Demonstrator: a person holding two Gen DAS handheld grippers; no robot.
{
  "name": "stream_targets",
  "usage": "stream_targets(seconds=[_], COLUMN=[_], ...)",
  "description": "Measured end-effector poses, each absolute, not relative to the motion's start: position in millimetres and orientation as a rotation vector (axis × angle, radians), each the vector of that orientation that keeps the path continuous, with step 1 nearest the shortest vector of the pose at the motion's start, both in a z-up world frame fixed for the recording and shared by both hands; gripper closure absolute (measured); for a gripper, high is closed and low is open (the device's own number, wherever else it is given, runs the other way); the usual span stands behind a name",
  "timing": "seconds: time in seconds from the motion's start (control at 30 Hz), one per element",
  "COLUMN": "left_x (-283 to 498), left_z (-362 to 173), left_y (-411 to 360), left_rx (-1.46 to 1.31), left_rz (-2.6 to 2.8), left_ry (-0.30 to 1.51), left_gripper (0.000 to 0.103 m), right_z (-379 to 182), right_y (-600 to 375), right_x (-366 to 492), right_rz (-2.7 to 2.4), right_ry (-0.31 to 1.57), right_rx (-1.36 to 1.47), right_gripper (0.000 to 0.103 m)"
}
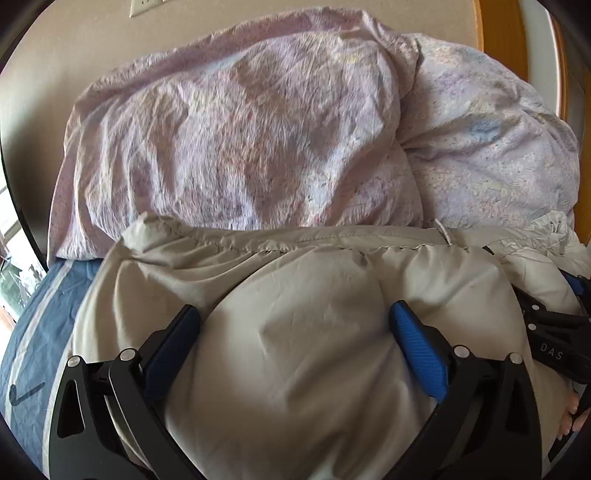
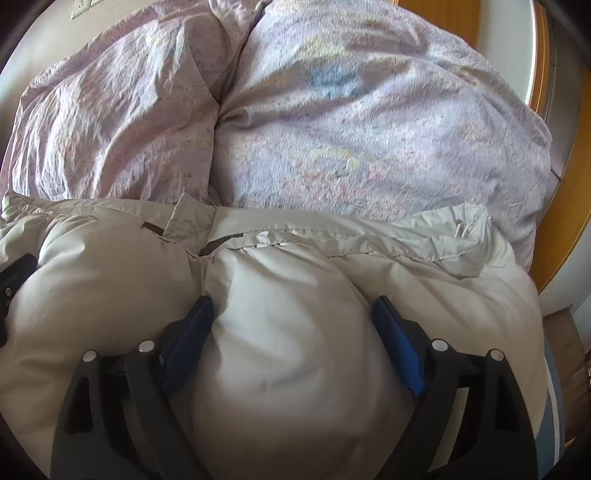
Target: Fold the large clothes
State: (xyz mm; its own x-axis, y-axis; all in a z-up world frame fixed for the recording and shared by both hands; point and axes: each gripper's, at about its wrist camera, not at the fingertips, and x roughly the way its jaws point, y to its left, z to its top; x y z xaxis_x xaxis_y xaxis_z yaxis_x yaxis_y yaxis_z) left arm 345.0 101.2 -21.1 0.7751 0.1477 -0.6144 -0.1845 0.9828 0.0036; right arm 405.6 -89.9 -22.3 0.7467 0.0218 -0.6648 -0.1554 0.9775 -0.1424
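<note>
- Left wrist view: the left gripper (image 1: 295, 325) is seen with its blue-padded fingers (image 1: 417, 350) spread wide apart, a bulge of the beige puffer jacket (image 1: 295, 369) swelling up between them; both pads are pressed into the padding at its sides.
- The jacket is laid across a blue bedsheet (image 1: 33, 332) with pale stripes, its stitched hem (image 1: 314, 240) running crosswise just before a lilac floral duvet (image 1: 240, 129).
- A white drawstring (image 1: 443, 230) is seen at the hem, toward the right.
- The right gripper (image 1: 554, 332) is caught at the right edge of this view, resting against the jacket; its jaws are not made out from here.
- Right wrist view: the right gripper (image 2: 291, 321) is likewise held open, its fingers (image 2: 399, 343) set apart around another rounded mound of the jacket (image 2: 288, 369), the pads touching the fabric on either side.
- Two dark brown tabs (image 2: 221, 242) are seen near the jacket's hem, where two panels meet.
- The duvet (image 2: 369, 129) is bunched up behind the jacket, against a beige wall (image 1: 55, 55).
- A wall outlet plate (image 2: 83, 7) is visible at the upper left, and an orange wooden frame (image 2: 565, 184) at the right.
</note>
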Motion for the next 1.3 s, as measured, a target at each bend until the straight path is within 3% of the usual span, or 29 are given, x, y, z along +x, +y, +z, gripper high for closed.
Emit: stream_targets(seconds=[0.23, 0.6, 0.77, 0.9, 1.1, 1.3], left_x=[369.9, 366.7, 342.3, 346.5, 370.1, 373.7], left_z=[-38.4, -41.3, -9.2, 3.0, -15.3, -42.7], left_y=[98.0, 100.2, 109.8, 114.1, 134.0, 166.9], left_rx=[-0.024, -0.011, -0.023, 0.036, 0.096, -0.053], left_rz=[0.211, 0.239, 0.262, 0.317, 0.411, 0.410], left_ry=[0.694, 0.728, 0.649, 0.613, 0.659, 0.721], left_gripper=[0.001, 0.001, 0.001, 0.001, 0.001, 0.001], right_z=[-46.8, -42.0, 14.7, 22.6, -8.8, -46.2], right_y=[-87.8, -99.9, -139.2, -174.9, -196.3, -214.6], right_x=[423.0, 425.5, 400.7, 422.2, 454.2, 467.6], right_rz=[0.073, 0.137, 0.082, -0.007, -0.088, -0.080], right_ry=[0.765, 0.850, 0.613, 0.613, 0.690, 0.765], right_rx=[-0.176, -0.145, -0.155, -0.149, -0.165, -0.081], right_gripper=[0.008, 0.010, 0.009, 0.009, 0.009, 0.005])
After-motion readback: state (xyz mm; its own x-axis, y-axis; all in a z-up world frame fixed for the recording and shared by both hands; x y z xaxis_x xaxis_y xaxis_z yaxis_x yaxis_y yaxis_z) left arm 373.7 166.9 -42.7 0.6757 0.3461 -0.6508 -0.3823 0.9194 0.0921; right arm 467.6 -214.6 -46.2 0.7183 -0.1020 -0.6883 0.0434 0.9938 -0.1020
